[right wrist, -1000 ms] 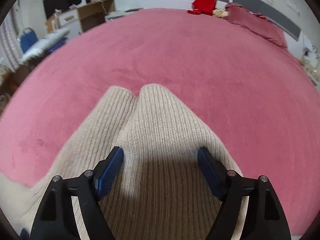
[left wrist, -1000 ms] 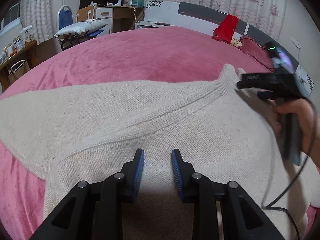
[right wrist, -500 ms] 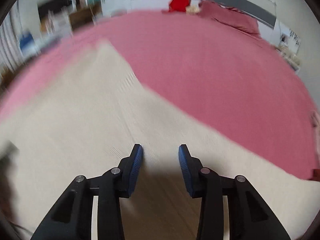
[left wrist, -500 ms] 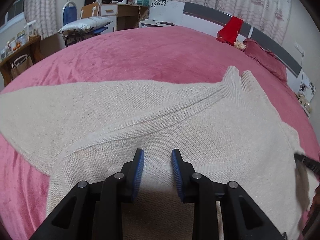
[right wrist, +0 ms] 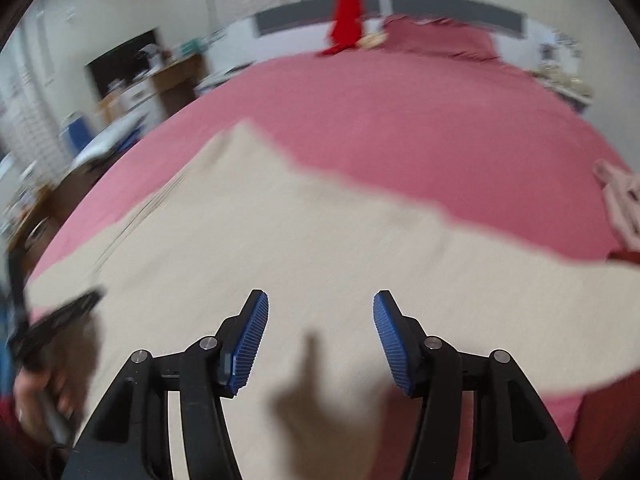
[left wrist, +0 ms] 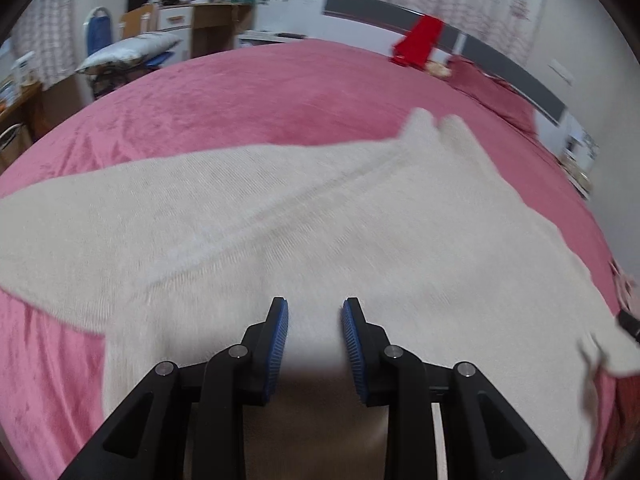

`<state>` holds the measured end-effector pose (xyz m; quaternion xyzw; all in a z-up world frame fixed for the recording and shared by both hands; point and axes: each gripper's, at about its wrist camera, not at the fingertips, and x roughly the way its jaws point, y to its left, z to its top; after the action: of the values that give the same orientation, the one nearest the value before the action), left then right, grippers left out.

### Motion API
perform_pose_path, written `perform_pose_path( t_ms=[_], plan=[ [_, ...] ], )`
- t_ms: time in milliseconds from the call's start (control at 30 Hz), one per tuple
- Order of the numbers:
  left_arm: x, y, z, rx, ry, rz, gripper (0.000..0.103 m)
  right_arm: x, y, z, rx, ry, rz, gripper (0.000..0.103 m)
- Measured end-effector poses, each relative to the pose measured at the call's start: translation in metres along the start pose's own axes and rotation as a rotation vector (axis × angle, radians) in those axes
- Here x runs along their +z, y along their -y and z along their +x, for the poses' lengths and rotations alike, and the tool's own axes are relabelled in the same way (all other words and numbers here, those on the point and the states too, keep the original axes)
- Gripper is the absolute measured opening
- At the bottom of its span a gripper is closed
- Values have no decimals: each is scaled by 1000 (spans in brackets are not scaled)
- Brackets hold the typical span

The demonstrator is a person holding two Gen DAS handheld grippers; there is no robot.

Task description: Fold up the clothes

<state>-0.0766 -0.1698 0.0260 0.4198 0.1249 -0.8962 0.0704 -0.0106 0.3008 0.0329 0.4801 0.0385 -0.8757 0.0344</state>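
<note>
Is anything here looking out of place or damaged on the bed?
Nothing stands out. The cream knitted sweater lies spread flat on the pink velvet bedspread, with no visible damage. Both views are motion-blurred, so fine detail is unclear.

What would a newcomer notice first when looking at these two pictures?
First, the big cream knitted sweater spread flat on the pink bedspread, filling the middle of both views. Next, the two grippers with blue pads above it: the left gripper with a narrow gap, the right gripper opened wider, neither holding cloth. Far back, a red cloth hangs on the headboard.
</note>
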Motion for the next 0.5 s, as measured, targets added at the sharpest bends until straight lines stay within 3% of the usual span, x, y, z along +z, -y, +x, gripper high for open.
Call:
perform_pose_path(
  t_ms=[167,267,333,400,500],
  plan=[
    [-31,-3,-26,103,-16,150,28,-73,-10,-33,72,-62,-46,59],
    [-51,-26,-44,159,-32,162,29,-98,38,-52,129,-18,226,62],
    [-59,-46,-57,196,-32,122,29,-118,63,-69,180,-7,374,65],
    [-64,-69,-71,185,-18,35,29,-145,82,-85,282,16,485,66],
    [-64,-89,-86,148,-18,-59,29,-167,83,-103,352,58,535,67]
  ],
)
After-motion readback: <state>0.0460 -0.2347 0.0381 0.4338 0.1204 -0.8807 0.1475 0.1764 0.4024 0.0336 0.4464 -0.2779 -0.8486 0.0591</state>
